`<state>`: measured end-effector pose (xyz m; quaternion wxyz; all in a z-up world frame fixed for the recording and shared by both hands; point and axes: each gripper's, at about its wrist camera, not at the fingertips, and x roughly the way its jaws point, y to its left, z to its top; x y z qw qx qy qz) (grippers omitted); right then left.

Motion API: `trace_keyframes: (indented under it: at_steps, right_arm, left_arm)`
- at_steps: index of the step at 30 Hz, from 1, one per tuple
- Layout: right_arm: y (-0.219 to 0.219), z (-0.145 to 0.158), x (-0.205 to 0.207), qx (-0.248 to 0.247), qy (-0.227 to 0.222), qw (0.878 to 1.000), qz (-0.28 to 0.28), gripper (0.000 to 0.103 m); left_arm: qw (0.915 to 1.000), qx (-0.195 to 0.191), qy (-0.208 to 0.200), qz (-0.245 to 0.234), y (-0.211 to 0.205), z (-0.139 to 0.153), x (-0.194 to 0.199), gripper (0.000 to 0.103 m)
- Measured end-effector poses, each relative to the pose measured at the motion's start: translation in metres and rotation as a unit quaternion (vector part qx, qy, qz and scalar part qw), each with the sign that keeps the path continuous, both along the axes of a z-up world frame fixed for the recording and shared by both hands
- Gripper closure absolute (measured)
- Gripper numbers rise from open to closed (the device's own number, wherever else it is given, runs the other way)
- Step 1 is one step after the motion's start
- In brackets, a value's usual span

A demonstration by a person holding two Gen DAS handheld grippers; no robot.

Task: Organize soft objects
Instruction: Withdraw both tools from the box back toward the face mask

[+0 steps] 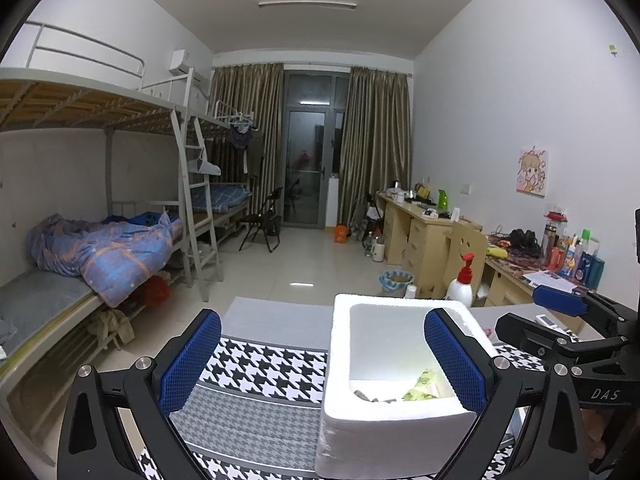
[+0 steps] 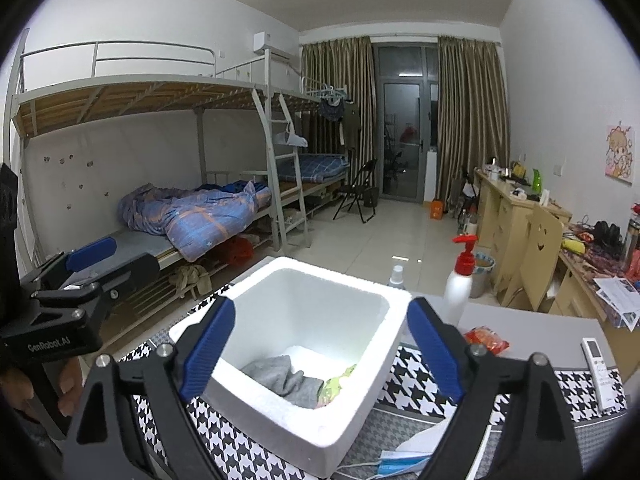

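Observation:
A white foam box (image 2: 344, 276) stands open on the houndstooth tablecloth (image 2: 420, 384). Inside it lie a grey cloth (image 2: 288, 376) and a green-yellow patterned soft item (image 2: 338, 384), also visible in the left wrist view as the green-yellow item (image 1: 424, 386). My right gripper (image 2: 322, 346) hangs open just above the box's near side, nothing between its fingers. My left gripper (image 1: 322, 360) is open too, empty, with its right finger over the foam box (image 1: 400, 300) and its left finger over the cloth. A hand holds the left gripper's body (image 2: 92, 280).
A white pump bottle with a red top (image 2: 460, 284) and a small spray bottle (image 2: 396, 276) stand behind the box. A red snack packet (image 2: 486, 338), a white remote (image 2: 598, 360) and papers (image 2: 404, 456) lie to the right. Bunk beds stand left, desks right.

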<state>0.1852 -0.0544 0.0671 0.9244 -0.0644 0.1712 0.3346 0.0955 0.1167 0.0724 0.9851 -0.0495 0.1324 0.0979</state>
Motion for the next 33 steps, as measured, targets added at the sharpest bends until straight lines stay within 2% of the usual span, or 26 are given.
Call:
trace_keyframes:
  at_steps: [5, 22, 33]
  right_arm:
    - [-0.01, 0.003, -0.007, 0.014, -0.013, 1.0, -0.001, 0.007]
    - [-0.039, 0.009, -0.031, 0.024, -0.046, 0.998, -0.025, 0.006]
    - [-0.057, 0.007, -0.044, 0.029, -0.056, 0.997, -0.046, 0.006]
  left_arm:
    - [0.9999, 0.008, -0.008, 0.001, -0.009, 0.007, -0.01, 0.001]
    - [0.9989, 0.019, -0.032, -0.029, -0.036, 0.018, -0.026, 0.001]
    - [0.9978, 0.017, -0.032, -0.056, -0.051, 0.015, -0.03, 0.001]
